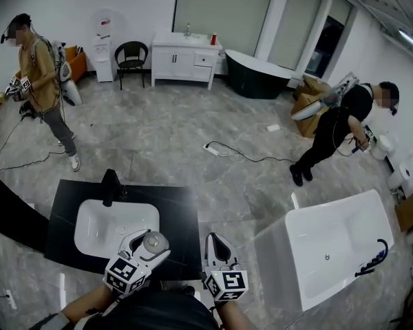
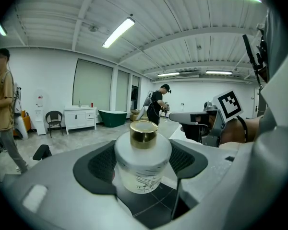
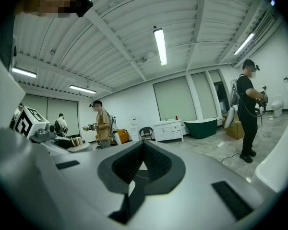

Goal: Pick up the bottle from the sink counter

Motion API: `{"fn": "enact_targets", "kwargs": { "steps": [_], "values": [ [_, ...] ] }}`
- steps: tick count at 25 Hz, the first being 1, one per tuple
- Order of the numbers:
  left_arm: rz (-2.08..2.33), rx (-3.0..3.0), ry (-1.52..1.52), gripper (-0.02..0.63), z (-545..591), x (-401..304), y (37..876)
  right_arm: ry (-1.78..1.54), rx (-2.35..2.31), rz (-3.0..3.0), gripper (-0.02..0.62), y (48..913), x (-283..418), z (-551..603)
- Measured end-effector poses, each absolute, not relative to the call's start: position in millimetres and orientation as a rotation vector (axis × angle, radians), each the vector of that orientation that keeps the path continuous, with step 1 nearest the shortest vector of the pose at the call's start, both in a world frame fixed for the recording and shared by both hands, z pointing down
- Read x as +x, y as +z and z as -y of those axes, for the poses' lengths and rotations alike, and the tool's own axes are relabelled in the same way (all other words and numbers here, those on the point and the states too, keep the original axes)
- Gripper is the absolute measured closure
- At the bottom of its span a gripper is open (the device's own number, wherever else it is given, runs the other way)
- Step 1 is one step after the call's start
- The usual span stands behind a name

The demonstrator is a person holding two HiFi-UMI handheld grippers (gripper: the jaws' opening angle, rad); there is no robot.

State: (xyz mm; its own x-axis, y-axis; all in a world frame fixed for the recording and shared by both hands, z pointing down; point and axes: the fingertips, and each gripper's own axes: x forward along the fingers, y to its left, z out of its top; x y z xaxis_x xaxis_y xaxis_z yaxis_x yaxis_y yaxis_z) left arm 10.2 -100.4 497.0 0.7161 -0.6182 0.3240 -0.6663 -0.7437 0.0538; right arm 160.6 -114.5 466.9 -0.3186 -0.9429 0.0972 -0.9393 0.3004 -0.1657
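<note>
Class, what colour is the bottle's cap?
The bottle cap is gold; clearest in left gripper view.

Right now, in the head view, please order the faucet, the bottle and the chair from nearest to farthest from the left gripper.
1. Bottle: held in the left gripper.
2. Faucet: behind the sink, ahead and to the left.
3. Chair: far across the room, ahead.

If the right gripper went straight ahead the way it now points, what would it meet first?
Nothing near, as far as the pictures show. The right gripper, jaws together and empty, points roughly level over the black counter into open room. Only a distant chair sits about in line, and depth is unclear.
</note>
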Motion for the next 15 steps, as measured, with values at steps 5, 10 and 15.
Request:
{"fn": "enact_targets", "kwargs": {
  "steps": [5,10,15],
  "values": [
    [1.026,2.768,0.401,0.272,105.6,13.6,496.1,-0.289,-1.827,-2.533,0.589,470.0,161.9,119.1],
    [1.036,2.774,0.362,0.272,117.0,15.6,491.1,-0.272,-1.817,-2.554,0.589,468.8,158.3,131.5],
    [1.043,2.764,0.367,0.272,123.5,15.5,495.3,-0.267,-1.800,-2.564,0.589,469.3,157.5,138.5]
  ]
}}
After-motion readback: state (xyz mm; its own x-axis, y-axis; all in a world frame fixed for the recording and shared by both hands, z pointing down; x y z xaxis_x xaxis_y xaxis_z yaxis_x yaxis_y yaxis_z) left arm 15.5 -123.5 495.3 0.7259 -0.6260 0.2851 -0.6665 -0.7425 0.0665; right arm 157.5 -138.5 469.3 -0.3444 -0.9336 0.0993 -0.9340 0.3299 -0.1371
